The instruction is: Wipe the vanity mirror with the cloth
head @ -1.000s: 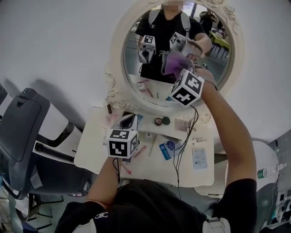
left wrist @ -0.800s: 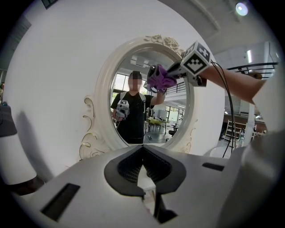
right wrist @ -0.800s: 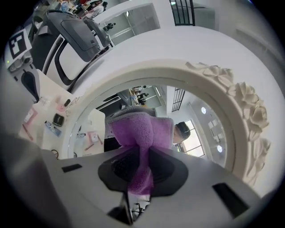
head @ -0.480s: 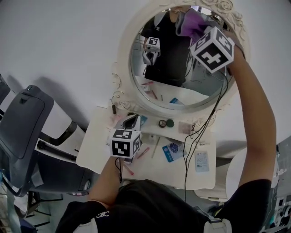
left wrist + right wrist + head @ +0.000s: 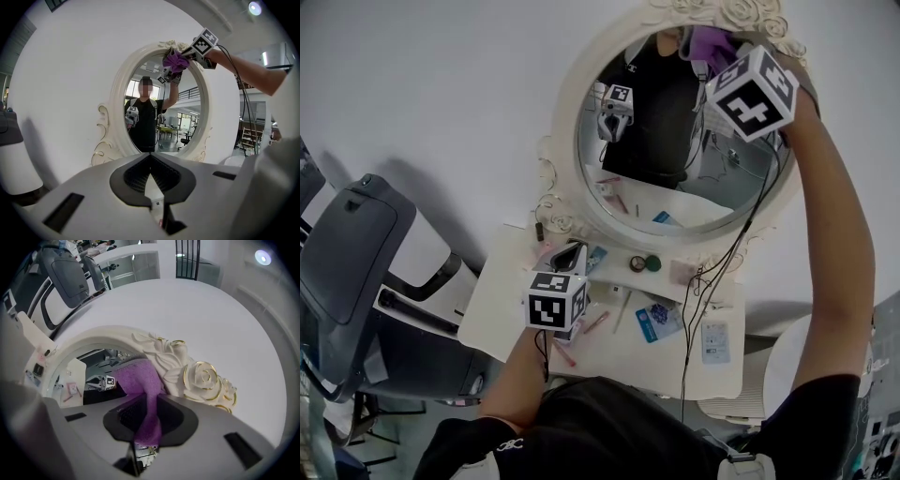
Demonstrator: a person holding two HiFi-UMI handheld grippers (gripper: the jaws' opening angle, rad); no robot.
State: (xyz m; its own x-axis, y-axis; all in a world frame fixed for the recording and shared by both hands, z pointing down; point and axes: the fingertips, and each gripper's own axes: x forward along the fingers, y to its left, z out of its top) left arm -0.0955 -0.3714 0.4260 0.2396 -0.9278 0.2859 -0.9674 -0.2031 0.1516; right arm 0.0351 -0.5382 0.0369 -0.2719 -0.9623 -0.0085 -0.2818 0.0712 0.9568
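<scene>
The oval vanity mirror [image 5: 675, 178] hangs in a white ornate frame [image 5: 567, 141] above the table. My right gripper [image 5: 713, 56] is raised to the mirror's top edge, shut on a purple cloth [image 5: 709, 41] that presses against the glass just under the rose carving [image 5: 201, 378]. In the right gripper view the cloth [image 5: 140, 380] runs up from between the jaws of the right gripper [image 5: 147, 420] onto the glass. My left gripper [image 5: 567, 255] is held low over the table, shut and holding nothing. In the left gripper view the left gripper [image 5: 151, 176] points at the mirror [image 5: 159, 117], with the cloth [image 5: 175, 60] at its top.
A white vanity table [image 5: 502, 319] below the mirror carries several small cosmetics and cards. A grey office chair [image 5: 356, 272] stands at the left. A black cable [image 5: 694, 309] hangs from my right gripper down across the table. The wall behind is plain white.
My right gripper has carried the cloth from the middle of the glass up to its top right edge. The left gripper has stayed where it was.
</scene>
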